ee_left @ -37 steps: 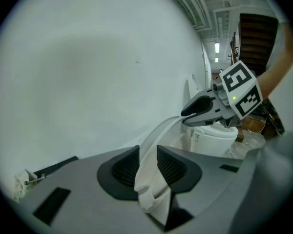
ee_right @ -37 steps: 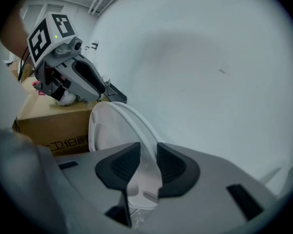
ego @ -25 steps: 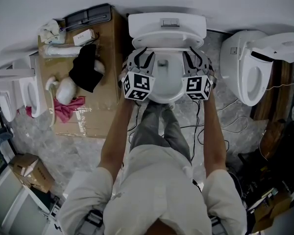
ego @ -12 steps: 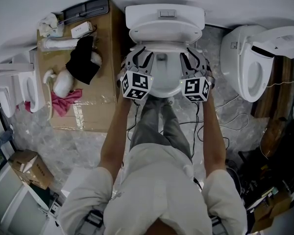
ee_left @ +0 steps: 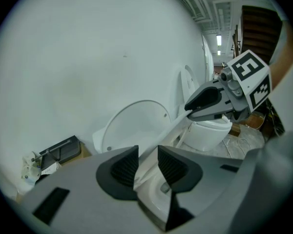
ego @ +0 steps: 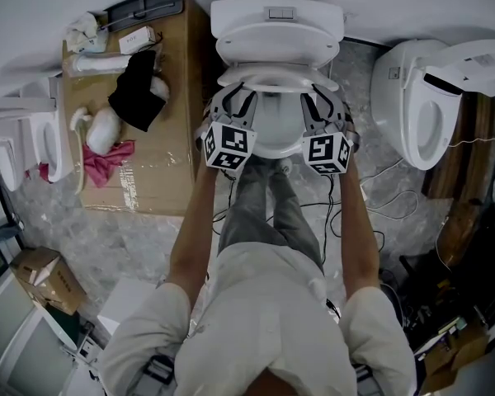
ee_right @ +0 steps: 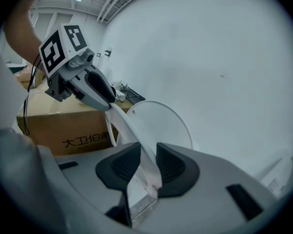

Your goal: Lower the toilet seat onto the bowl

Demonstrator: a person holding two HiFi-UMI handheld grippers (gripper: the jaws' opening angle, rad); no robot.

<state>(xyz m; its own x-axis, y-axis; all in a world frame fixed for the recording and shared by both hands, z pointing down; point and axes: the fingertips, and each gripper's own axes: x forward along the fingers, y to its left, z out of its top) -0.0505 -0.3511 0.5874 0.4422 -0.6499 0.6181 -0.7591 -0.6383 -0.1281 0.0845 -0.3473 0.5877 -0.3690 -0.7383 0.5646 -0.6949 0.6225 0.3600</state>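
Since the earlier frames both claws had drawn a little back toward the person. The toilet seat [ego: 276, 78] had swung forward with them, coming away from the lid [ego: 276, 44], which stayed upright beyond the claws. That suggested the lowering was under way but unfinished: the seat hung tilted between lid and bowl [ego: 274, 134], its front edge not yet down on the rim beneath the claws.

The left claw [ee_left: 146, 165] had the seat's left rim between its pads and its jaws were closing on it, set fairly narrow. The right claw [ee_right: 147, 165] was clamped at about the same narrow width on the opposite rim. The seat spanned from one claw across to the other, so each showed in the other's view at the far end of the ring.

The seat was a thin ring of hard, glossy white plastic, flattish in section and gently curved. The lid behind it was a smooth rounded disc of the same sheen. The bowl looked like glazed ceramic, deep and oval. The pads [ee_left: 124, 165] were black and ribbed, set in matte grey shells. A plain brown cardboard box [ego: 161, 147] lay out to the left of the left claw
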